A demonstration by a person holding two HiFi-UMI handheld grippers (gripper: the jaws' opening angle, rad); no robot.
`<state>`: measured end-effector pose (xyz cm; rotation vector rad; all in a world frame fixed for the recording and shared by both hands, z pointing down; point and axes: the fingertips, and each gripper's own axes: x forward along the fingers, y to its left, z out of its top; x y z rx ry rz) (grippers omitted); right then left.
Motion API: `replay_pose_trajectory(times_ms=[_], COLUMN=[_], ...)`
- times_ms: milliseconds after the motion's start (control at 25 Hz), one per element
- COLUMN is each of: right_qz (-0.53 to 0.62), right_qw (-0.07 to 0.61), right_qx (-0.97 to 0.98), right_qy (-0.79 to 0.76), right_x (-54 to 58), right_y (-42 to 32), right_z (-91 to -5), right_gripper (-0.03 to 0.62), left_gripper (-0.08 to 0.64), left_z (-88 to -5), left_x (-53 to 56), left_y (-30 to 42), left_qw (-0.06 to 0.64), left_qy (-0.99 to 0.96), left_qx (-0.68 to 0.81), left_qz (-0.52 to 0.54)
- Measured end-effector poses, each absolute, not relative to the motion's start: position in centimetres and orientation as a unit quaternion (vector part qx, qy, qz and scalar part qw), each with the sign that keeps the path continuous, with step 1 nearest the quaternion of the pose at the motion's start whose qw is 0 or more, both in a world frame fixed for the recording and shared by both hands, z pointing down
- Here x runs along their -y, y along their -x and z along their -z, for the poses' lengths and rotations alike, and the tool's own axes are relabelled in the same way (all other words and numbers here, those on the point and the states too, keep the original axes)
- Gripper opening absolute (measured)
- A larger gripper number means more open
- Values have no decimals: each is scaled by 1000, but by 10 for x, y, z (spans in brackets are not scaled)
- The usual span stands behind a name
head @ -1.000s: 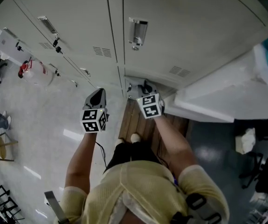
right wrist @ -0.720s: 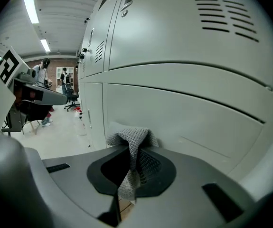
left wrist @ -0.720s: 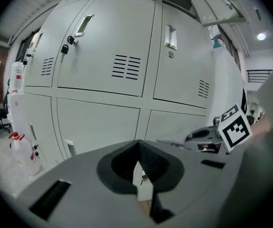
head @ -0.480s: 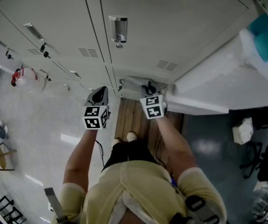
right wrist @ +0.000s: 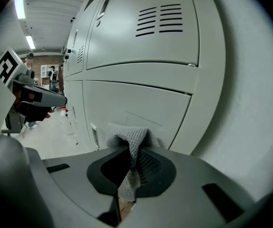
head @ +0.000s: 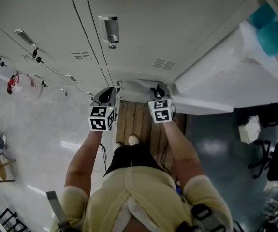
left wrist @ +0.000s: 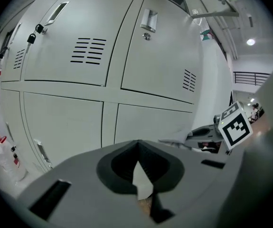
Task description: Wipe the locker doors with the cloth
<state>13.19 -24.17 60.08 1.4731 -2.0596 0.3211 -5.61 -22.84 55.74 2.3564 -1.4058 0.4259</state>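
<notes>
The right tongs [right wrist: 127,167] are clenched on a grey knitted cloth [right wrist: 134,139]. Its bunched end sits against, or just off, the lower locker door [right wrist: 127,103], near that door's bottom edge. The left tongs [left wrist: 138,172] are closed with nothing in them, held to the left of that door. Wiping looks to be under way low down. No door shows any mark of being wiped, so the upper doors [head: 177,28] may yet be left to do.

In the head view the right gripper [head: 156,92] hides most of the cloth [right wrist: 135,137] under its marker cube, and the locker doors [head: 177,28] run off the top edge. In the right gripper view the cloth's lower end disappears between the jaws; far figures [right wrist: 52,75] at left are too small to tell.
</notes>
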Motion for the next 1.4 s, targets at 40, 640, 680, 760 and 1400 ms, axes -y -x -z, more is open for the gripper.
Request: replay_pose_trajectory(times_ms=[40,640,680,760,1400], right_qz=[-121,-124,-124,-124,-115], right_qw=[290,272,274,276,310], right_qx=[770,812,818,828,870], right_qy=[-555,-502,-491,-473,-367], right_x=[241,217,215,216,233], right_y=[-135,-89,-78,-60,44], right_z=[-601,-603,-605,-609,-638], right_gripper=[14,14,14,14,14], left_gripper=[2,2,2,2,2], left_z=[-557,-568,-569,-572,-596], left_x=[229,225,224,221,198], left_y=[53,72,78,89,165], left_qw=[181,195,197,200,229], left_qy=[-836,-820,-816,-808,-748], left_qx=[496,517,522,533,602], left_qz=[-151,-151,-152,-153,-164])
